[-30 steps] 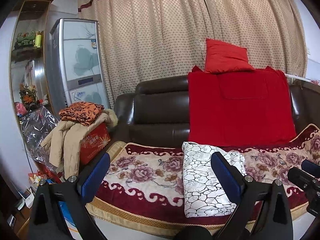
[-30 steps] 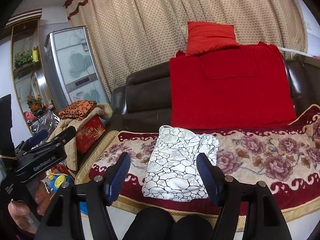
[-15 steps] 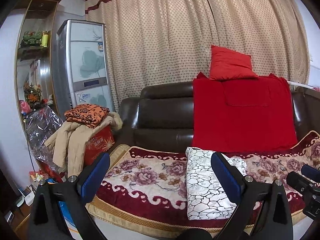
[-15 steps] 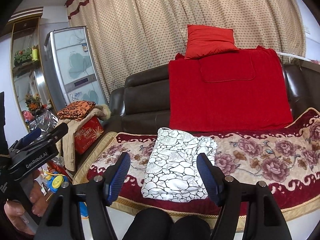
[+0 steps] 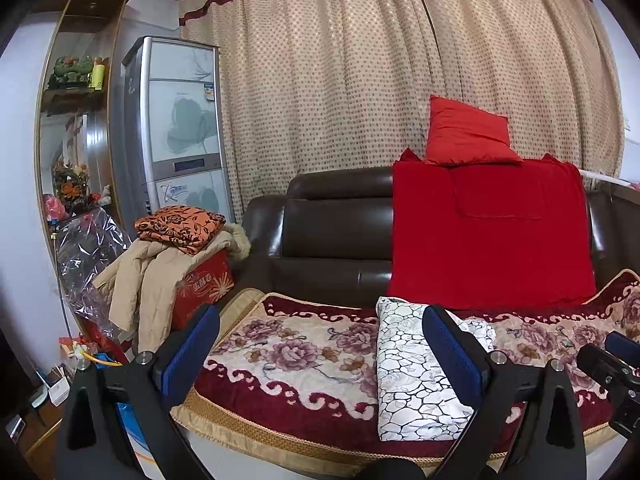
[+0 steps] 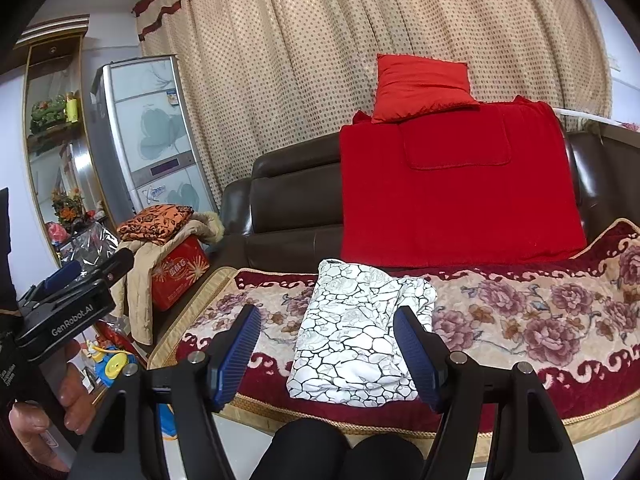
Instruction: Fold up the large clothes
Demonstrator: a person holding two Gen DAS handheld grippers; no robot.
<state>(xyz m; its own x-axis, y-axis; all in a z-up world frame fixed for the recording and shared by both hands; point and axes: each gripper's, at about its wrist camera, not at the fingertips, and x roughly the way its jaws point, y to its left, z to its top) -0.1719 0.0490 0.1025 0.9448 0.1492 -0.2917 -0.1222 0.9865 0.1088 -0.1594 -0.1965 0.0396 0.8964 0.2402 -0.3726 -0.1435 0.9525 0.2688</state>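
A white garment with a black crackle print (image 5: 416, 368) lies folded in a neat rectangle on the floral sofa cover (image 5: 304, 356); it also shows in the right wrist view (image 6: 360, 332). My left gripper (image 5: 320, 340) is open and empty, held back from the sofa's front edge. My right gripper (image 6: 326, 340) is open and empty, also back from the sofa, with the folded garment showing between its fingers. The left gripper's body (image 6: 68, 304) appears at the left of the right wrist view, held by a hand.
A dark leather sofa (image 5: 332, 236) carries a red blanket (image 5: 488, 232) and a red cushion (image 5: 468, 132). Left of it a red box (image 5: 204, 284) holds a beige coat and an orange folded cloth (image 5: 180, 226). A tall cabinet appliance (image 5: 176, 128) and curtains stand behind.
Both grippers have tilted up and drawn back a little from the sofa. Both stay open. The folded garment has not moved.
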